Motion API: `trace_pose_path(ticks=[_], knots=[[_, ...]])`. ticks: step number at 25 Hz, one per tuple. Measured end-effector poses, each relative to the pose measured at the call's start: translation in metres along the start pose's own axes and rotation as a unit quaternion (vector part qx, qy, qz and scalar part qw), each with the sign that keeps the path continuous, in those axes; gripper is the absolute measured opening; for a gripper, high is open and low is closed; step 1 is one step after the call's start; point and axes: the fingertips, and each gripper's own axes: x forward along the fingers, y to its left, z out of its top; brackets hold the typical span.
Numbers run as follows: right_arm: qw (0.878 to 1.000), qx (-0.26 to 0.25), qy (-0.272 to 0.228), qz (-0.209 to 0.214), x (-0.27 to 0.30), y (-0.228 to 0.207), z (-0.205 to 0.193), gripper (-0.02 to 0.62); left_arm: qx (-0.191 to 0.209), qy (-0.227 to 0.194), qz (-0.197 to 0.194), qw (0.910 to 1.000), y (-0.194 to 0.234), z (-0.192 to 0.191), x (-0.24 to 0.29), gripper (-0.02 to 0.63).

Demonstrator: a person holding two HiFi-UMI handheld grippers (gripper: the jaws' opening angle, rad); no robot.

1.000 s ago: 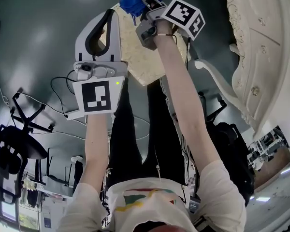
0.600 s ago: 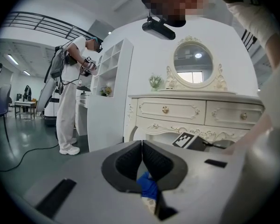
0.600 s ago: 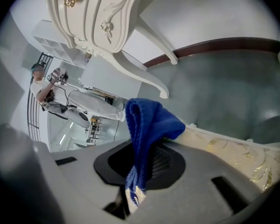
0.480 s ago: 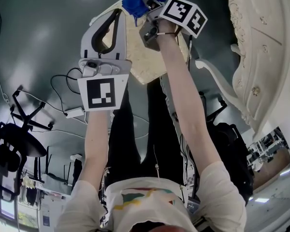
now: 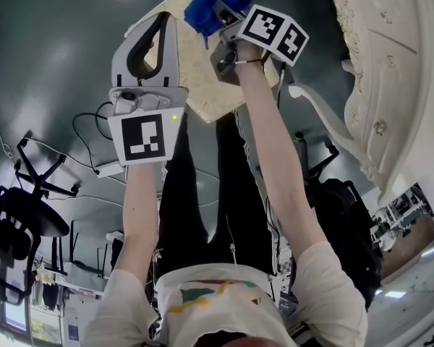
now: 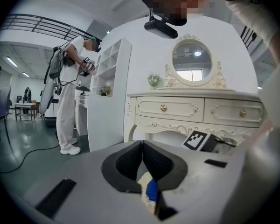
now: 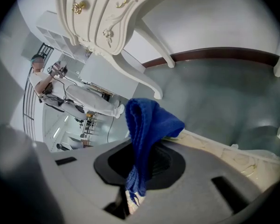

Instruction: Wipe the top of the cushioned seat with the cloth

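Observation:
The cushioned seat (image 5: 202,78) is cream with a speckled pattern and lies at the top of the head view, past my knees. My right gripper (image 5: 221,11) is shut on the blue cloth (image 5: 206,9) over the seat's far part. In the right gripper view the cloth (image 7: 147,122) bunches up out of the shut jaws, with the seat's edge (image 7: 242,160) beyond. My left gripper (image 5: 163,22) hovers over the seat's left side, shut with nothing in it. In the left gripper view its jaws meet (image 6: 142,146), and a bit of seat (image 6: 144,183) and cloth (image 6: 152,190) shows below.
A white carved dressing table (image 5: 390,85) with a curved leg (image 5: 325,118) stands at the right. Cables (image 5: 94,132) and a black chair (image 5: 22,223) are on the floor at the left. A person in white (image 6: 70,97) stands by a white shelf unit (image 6: 107,92).
The right gripper and the cloth have shifted slightly down and left in the head view. The left gripper swayed right, then back left. Both stay shut.

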Motion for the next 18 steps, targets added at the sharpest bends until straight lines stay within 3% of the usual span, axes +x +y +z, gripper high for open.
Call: trace_pose_path(ticks=[12, 18], knots=[[0.999, 0.009, 0.011, -0.045, -0.047, -0.046, -0.020, 0.035, 0.002, 0.008, -0.006, 0.9999, -0.012, -0.004, 0.002, 0.006], [0.996, -0.023, 0.021, -0.088, -0.083, -0.078, -0.032, 0.035, 0.007, 0.018, -0.010, 0.9998, -0.017, -0.012, 0.004, 0.006]])
